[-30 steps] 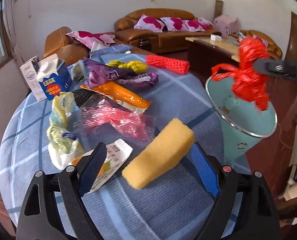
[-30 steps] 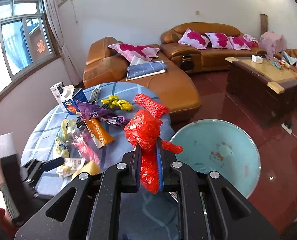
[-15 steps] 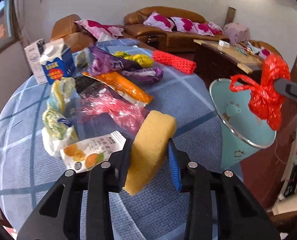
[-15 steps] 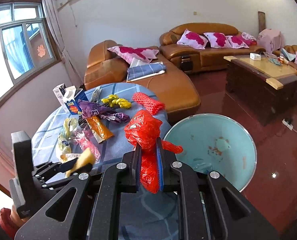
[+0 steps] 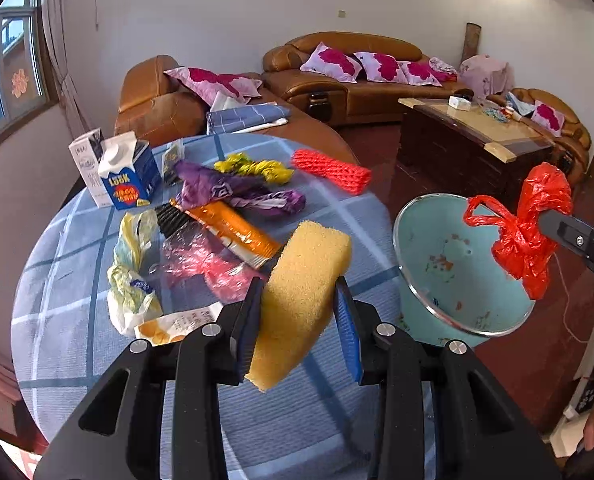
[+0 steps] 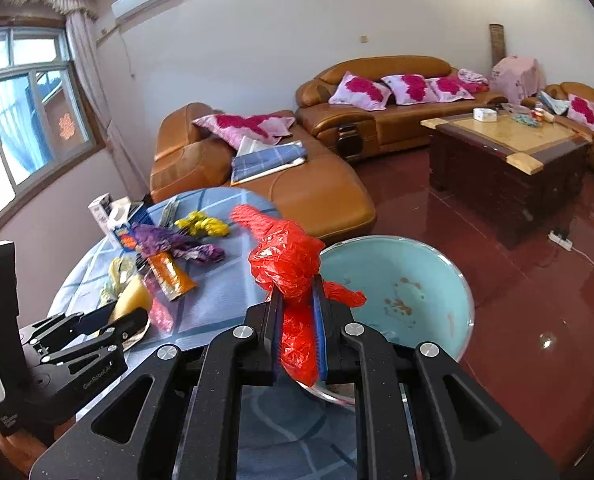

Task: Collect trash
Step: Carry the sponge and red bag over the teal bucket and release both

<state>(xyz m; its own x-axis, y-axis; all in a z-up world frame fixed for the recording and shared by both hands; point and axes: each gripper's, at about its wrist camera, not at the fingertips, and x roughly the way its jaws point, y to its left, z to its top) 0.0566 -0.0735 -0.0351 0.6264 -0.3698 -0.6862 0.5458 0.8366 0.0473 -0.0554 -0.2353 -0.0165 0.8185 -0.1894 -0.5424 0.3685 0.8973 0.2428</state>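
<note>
Yellow sponge (image 5: 303, 292) up off the bench (image 5: 73, 364), clamped in the left gripper (image 5: 299, 330), tilted, lower end sticking out below the pads. Red plastic bag (image 6: 297, 300) pinched tight in the right gripper (image 6: 299, 334), hanging at the rim of the teal basin (image 6: 429, 280) beside the bench. Plenty left: orange wrapper (image 5: 233, 232), purple bag (image 5: 233, 190), red foam net (image 5: 331, 170), milk carton (image 5: 127, 178). Risk: soft sponge squirming loose on the swing across, or dropping short of the basin's rim onto the floor.

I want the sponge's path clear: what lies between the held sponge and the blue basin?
Left wrist view: only bare checked tablecloth lies between the yellow sponge and the blue basin.
</note>
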